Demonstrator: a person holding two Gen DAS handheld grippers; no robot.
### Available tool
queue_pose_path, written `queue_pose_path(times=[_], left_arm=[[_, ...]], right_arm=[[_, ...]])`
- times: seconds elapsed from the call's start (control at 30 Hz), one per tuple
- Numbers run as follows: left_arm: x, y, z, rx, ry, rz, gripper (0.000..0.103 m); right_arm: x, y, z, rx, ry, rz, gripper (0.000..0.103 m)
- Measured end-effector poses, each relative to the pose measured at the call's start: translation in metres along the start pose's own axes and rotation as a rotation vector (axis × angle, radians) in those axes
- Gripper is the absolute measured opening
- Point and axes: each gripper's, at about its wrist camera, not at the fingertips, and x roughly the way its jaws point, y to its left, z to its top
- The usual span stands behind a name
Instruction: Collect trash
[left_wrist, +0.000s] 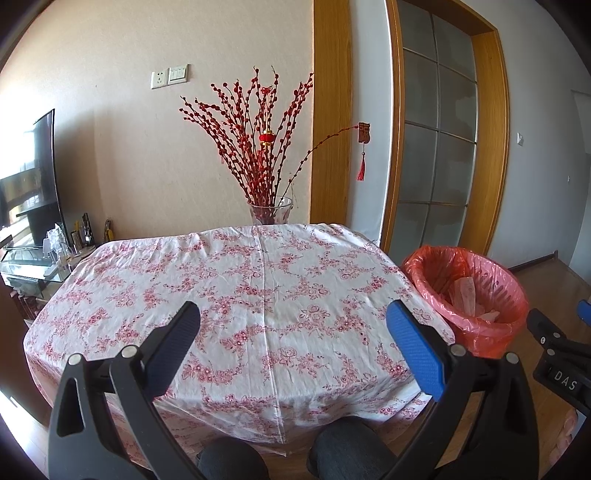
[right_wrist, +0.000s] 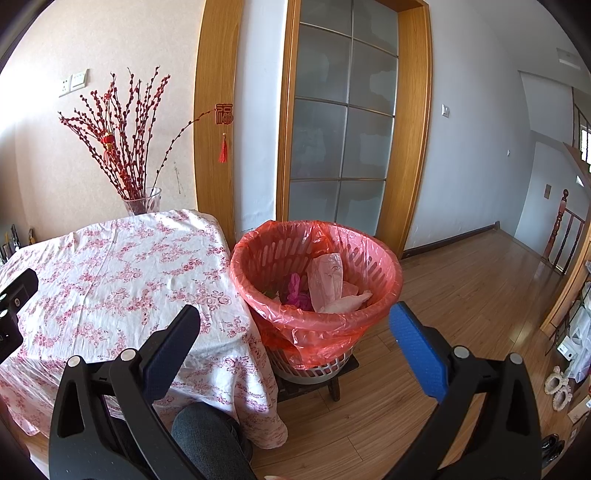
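Right gripper (right_wrist: 293, 328): jaws wide apart, nothing between them; it hangs above the near edge of the bin, which sits just ahead and below, between the two fingers' line of sight.
Left gripper (left_wrist: 293, 328): jaws likewise spread and empty; it hovers over the near part of the table, pointing along the cloth toward the vase.
Trash bin (right_wrist: 384, 266): a white slatted basket lined with a red bag, standing on a low dark stool (right_wrist: 347, 363) on the wooden floor, just beside the table's right edge; in the left view it shows at the far right (left_wrist: 513, 291).
Trash in bin: a pale crumpled plastic piece (right_wrist: 332, 284) and something magenta (right_wrist: 295, 291) already lie inside.
Table (left_wrist: 258, 280): covered with a floral cloth; no loose trash shows on it in either view.
Vase of red branches (left_wrist: 271, 210): at the table's far edge, against the wall; décor, not rubbish, I judge.
Key relation: the bin lies to the right of the table, so the right hand is clearly nearer it; the left is well apart from it, across the cloth.
Long axis: the bin's mouth is round and faces up, so any drop comes from above, no particular angle needed.
Progress, as a judgement: collection looks finished or nearly so, since both grippers are empty and the cloth is bare.
Next move, as a judgement: if more trash exists it lies out of view; the grippers would have to turn to find it.
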Motion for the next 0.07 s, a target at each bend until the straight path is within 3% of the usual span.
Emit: queue_pose_path(times=[0.07], left_arm=[[0.0002, 0.0004, -0.0002, -0.001, 0.002, -0.001, 0.099]], right_arm=[[0.0004, 0.0002, -0.0005, 0.0, 0.0, 0.0, 0.101]])
